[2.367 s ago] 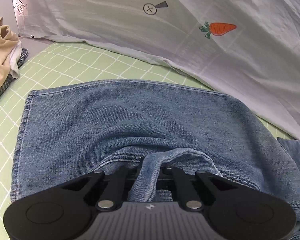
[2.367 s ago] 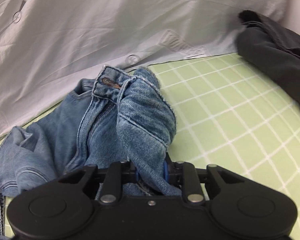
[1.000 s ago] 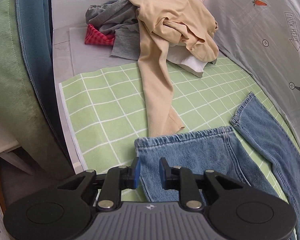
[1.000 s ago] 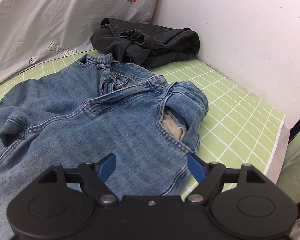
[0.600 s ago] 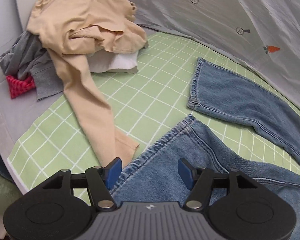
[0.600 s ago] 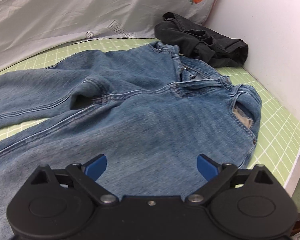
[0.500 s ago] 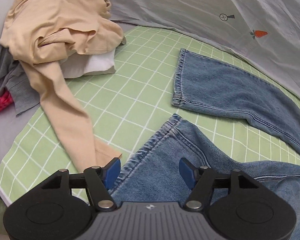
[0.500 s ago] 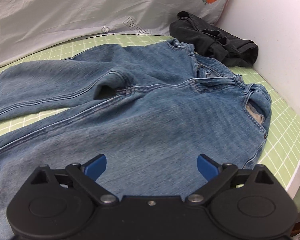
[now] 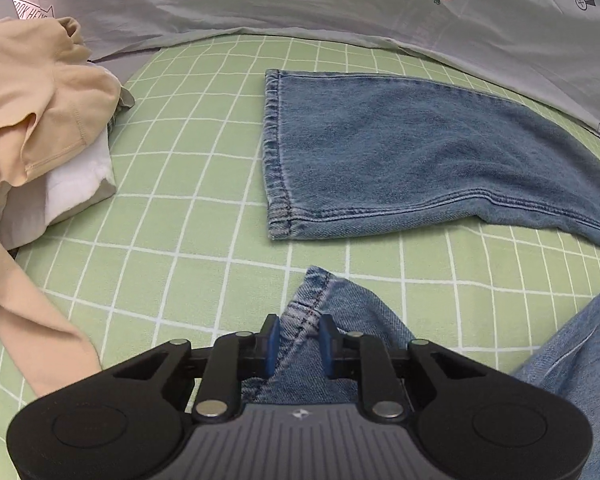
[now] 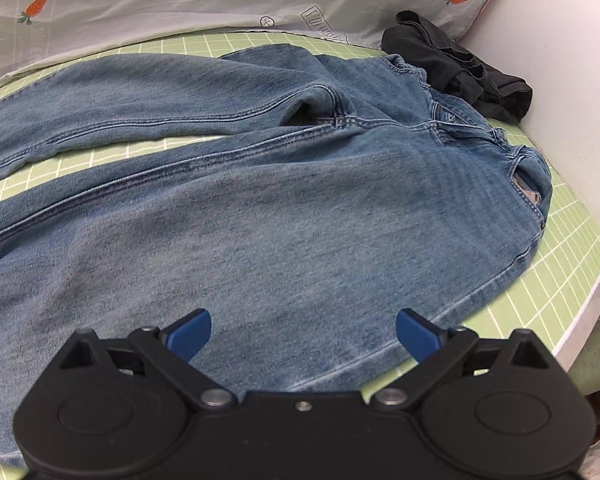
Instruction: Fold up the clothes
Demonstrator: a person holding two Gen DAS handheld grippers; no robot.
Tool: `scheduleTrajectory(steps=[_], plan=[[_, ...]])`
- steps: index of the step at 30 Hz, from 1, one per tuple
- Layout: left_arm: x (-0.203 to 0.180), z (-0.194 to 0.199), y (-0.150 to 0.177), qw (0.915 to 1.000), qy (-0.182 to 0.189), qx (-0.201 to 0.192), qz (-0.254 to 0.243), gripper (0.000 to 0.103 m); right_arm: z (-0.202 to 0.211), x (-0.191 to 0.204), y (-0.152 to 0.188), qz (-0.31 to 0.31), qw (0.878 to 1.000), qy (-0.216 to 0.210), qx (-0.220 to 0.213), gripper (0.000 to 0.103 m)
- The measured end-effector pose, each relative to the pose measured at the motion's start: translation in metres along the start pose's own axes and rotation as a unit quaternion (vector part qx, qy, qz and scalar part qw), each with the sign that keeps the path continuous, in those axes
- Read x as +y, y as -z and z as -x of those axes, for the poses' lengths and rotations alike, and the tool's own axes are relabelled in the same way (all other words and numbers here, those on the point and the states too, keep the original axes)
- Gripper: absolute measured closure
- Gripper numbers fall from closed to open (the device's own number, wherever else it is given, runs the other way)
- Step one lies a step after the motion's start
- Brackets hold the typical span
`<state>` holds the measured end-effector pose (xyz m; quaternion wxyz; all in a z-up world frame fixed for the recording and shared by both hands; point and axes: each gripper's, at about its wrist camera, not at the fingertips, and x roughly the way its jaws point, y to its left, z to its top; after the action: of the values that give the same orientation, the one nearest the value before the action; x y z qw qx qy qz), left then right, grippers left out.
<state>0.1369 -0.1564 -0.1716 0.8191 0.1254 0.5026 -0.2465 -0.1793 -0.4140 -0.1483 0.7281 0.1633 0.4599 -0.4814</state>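
Blue jeans (image 10: 284, 200) lie spread on the green checked sheet (image 9: 188, 184), waistband at the right, legs running left. My left gripper (image 9: 298, 344) is shut on the hem of the near leg (image 9: 312, 300), which bunches up between its blue pads. The far leg (image 9: 400, 164) lies flat beyond it, its hem facing left. My right gripper (image 10: 303, 332) hovers open over the thigh of the near leg, with nothing between its fingers (image 10: 190, 330).
A pile of beige clothing (image 9: 32, 108) on white fabric (image 9: 76, 184) sits at the left, with a beige sleeve (image 9: 36, 332) trailing forward. A dark garment (image 10: 456, 64) lies beside the white wall (image 10: 560, 80). A grey carrot-print sheet (image 9: 300, 0) borders the back.
My left gripper went from open over the near leg's hem to shut on it. The right gripper stayed open and shifted slightly over the thigh.
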Motion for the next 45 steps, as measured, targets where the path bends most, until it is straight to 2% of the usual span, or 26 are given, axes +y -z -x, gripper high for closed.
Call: scheduleTrajectory(steps=[2, 5, 7, 9, 10, 11, 13, 15, 17, 18, 21, 22, 25, 28, 31, 33, 35, 38, 40, 41, 42, 45], plan=[[0.009, 0.005, 0.000, 0.9996, -0.003, -0.009, 0.025, 0.083, -0.001, 0.004, 0.000, 0.002, 1.000, -0.003, 0.003, 0.003], [0.025, 0.014, -0.001, 0.9970, -0.044, -0.027, 0.057, 0.084, -0.003, 0.010, -0.007, 0.010, 1.000, -0.013, -0.002, 0.003], [0.043, 0.020, -0.001, 0.9927, -0.072, -0.035, 0.091, 0.084, -0.007, 0.014, -0.015, 0.017, 1.000, -0.023, -0.008, 0.003], [0.059, 0.022, 0.003, 0.9874, -0.079, -0.032, 0.134, 0.083, -0.010, 0.018, -0.024, 0.024, 0.999, -0.032, -0.014, 0.003], [0.067, 0.023, 0.005, 0.9837, -0.083, -0.030, 0.157, 0.087, -0.011, 0.020, -0.028, 0.027, 0.999, -0.037, -0.017, 0.003], [0.073, 0.024, 0.007, 0.9798, -0.095, -0.028, 0.174, 0.100, -0.013, 0.022, -0.032, 0.031, 0.998, -0.042, -0.020, 0.003], [0.076, 0.029, 0.012, 0.9713, -0.156, -0.025, 0.178, 0.098, -0.016, 0.026, -0.040, 0.038, 0.998, -0.051, -0.026, 0.003], [0.087, 0.039, 0.017, 0.9672, -0.116, -0.038, 0.223, 0.093, -0.021, 0.029, -0.050, 0.045, 0.997, -0.060, -0.033, 0.003], [0.091, 0.048, 0.019, 0.9621, -0.086, -0.050, 0.254, 0.077, -0.025, 0.032, -0.061, 0.051, 0.995, -0.070, -0.041, 0.003], [0.089, 0.052, 0.019, 0.9609, -0.077, -0.054, 0.260, 0.075, -0.028, 0.032, -0.066, 0.052, 0.995, -0.073, -0.045, 0.003], [0.068, 0.053, 0.006, 0.9702, -0.070, -0.056, 0.225, 0.063, -0.034, 0.029, -0.083, 0.050, 0.994, -0.072, -0.064, 0.003], [0.061, 0.050, 0.000, 0.9729, -0.061, -0.054, 0.216, 0.055, -0.037, 0.027, -0.089, 0.051, 0.994, -0.068, -0.069, 0.003], [0.040, 0.037, -0.018, 0.9787, -0.039, -0.049, 0.196, 0.052, -0.045, 0.018, -0.110, 0.051, 0.994, -0.054, -0.085, 0.003], [0.023, 0.016, -0.038, 0.9819, -0.043, -0.036, 0.181, 0.039, -0.053, 0.003, -0.136, 0.038, 0.992, -0.050, -0.112, 0.005], [0.013, -0.011, -0.057, 0.9833, -0.039, -0.008, 0.177, 0.038, -0.066, -0.010, -0.167, 0.015, 0.991, -0.039, -0.129, 0.013], [0.007, -0.025, -0.067, 0.9855, -0.043, 0.007, 0.164, 0.038, -0.077, -0.019, -0.186, -0.004, 0.991, -0.034, -0.131, 0.022], [0.001, -0.033, -0.073, 0.9869, -0.052, 0.013, 0.152, 0.038, -0.090, -0.017, -0.199, -0.001, 0.991, -0.039, -0.128, 0.030], [-0.003, -0.041, -0.078, 0.9879, -0.047, 0.018, 0.147, 0.038, -0.110, -0.012, -0.216, 0.011, 0.991, -0.047, -0.123, 0.035], [-0.006, -0.047, -0.080, 0.9882, -0.049, 0.023, 0.144, 0.038, -0.123, -0.008, -0.227, 0.023, 0.991, -0.052, -0.118, 0.043], [-0.007, -0.050, -0.080, 0.9880, -0.053, 0.025, 0.143, 0.038, -0.130, -0.006, -0.230, 0.032, 0.991, -0.054, -0.115, 0.053], [-0.009, -0.052, -0.080, 0.9878, -0.057, 0.023, 0.143, 0.036, -0.137, -0.003, -0.234, 0.036, 0.991, -0.057, -0.112, 0.057], [-0.018, -0.056, -0.081, 0.9885, -0.068, 0.013, 0.134, 0.035, -0.154, 0.007, -0.243, 0.042, 0.992, -0.058, -0.106, 0.056]])
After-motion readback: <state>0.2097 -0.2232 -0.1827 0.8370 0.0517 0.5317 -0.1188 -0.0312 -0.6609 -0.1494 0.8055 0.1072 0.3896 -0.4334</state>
